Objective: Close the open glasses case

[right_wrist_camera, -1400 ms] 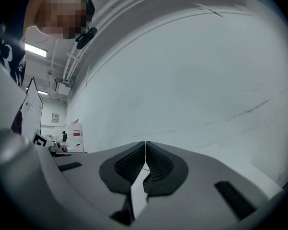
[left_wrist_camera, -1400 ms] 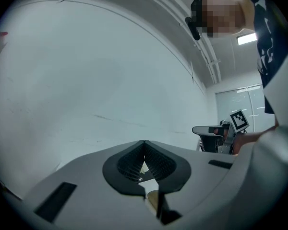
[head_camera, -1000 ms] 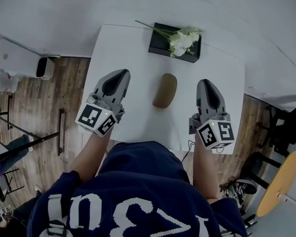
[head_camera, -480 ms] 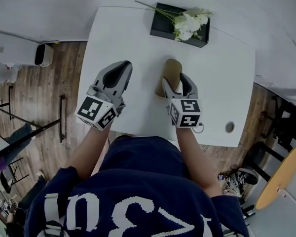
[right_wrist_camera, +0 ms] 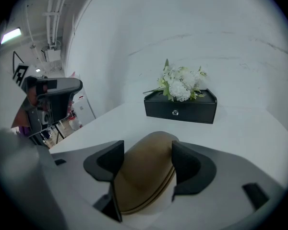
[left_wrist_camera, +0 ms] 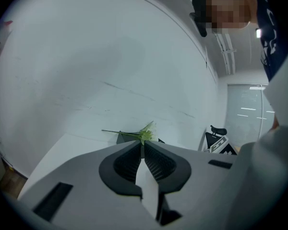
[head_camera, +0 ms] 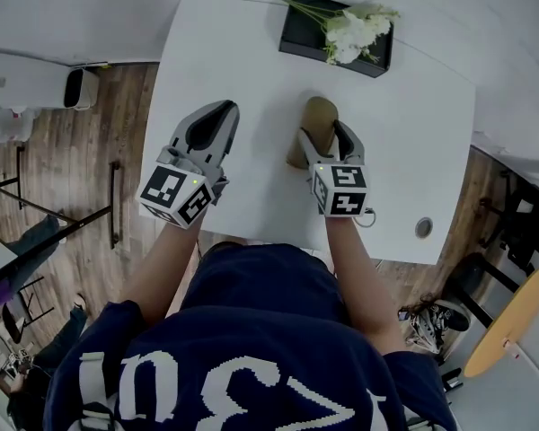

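A brown oval glasses case [head_camera: 316, 119] lies in the middle of the white table [head_camera: 242, 70]. Its lid sits low over the base, and a seam shows along its right edge [right_wrist_camera: 169, 178]. My right gripper [head_camera: 324, 138] is down over the near end of the case [right_wrist_camera: 144, 176]. Its jaws have just been opening and now stand wide, one on each side of the case, and I see neither pad pressing on it. My left gripper [head_camera: 217, 115] hovers to the left of the case, shut with nothing in it [left_wrist_camera: 143, 145].
A black box [head_camera: 305, 36] with white flowers [head_camera: 357, 25] on top stands at the table's far edge, beyond the case [right_wrist_camera: 180, 107]. A round cable hole [head_camera: 423, 228] sits near the front right corner. Wooden floor lies on both sides of the table.
The right gripper swung in from the table's right side and came down onto the case, and its jaws went from shut to wide open around it. The left gripper stayed almost where it was.
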